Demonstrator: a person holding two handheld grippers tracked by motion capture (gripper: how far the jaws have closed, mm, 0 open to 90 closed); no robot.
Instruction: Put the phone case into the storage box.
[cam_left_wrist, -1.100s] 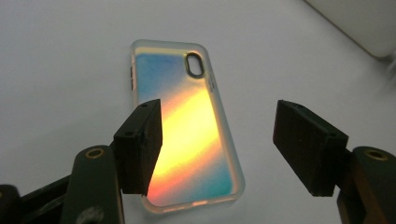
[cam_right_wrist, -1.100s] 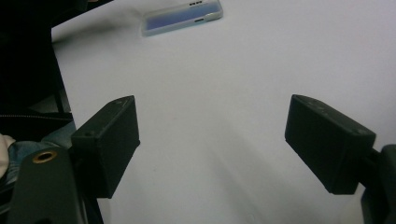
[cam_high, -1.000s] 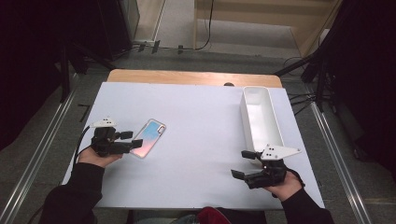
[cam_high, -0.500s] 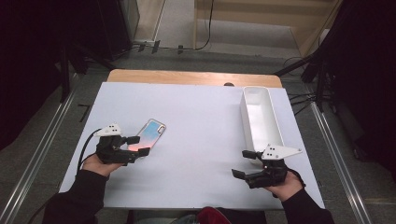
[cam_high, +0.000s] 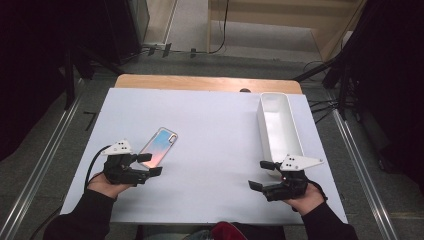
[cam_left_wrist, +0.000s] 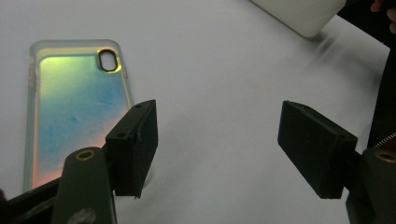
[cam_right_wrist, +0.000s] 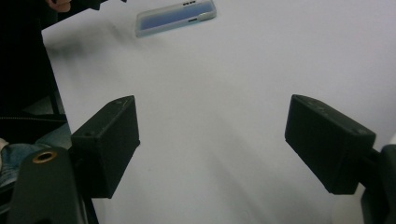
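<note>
High view is showing the phone case (cam_high: 158, 147) lying flat on the white table (cam_high: 215, 150), in the left half of it, its iridescent back facing up and its camera cutout at the far end. Its long axis is running on a slant, from the near left up toward the far right, so the near short end is pointing at the person's left hand. The left gripper (cam_high: 149, 164) is sitting just at that near end, its jaws standing apart with nothing pressed between them; they have just been opening a little, and the case is not between the pads. In the left gripper view the case (cam_left_wrist: 77, 107) is lying off to the left of the gap, partly behind the left-hand jaw, while bare table is showing between the two pads, so the claw is pointing past the case's long right edge rather than straddling it. A grasp, I judge, is calling for a sideways shift toward the case so that the jaws are closing across its narrow width. The right gripper (cam_high: 261, 175) is resting well apart at the near right, jaws wide and empty, close to the near end of the white tray (cam_high: 292, 145); the left hand is plainly the nearer one.
</note>
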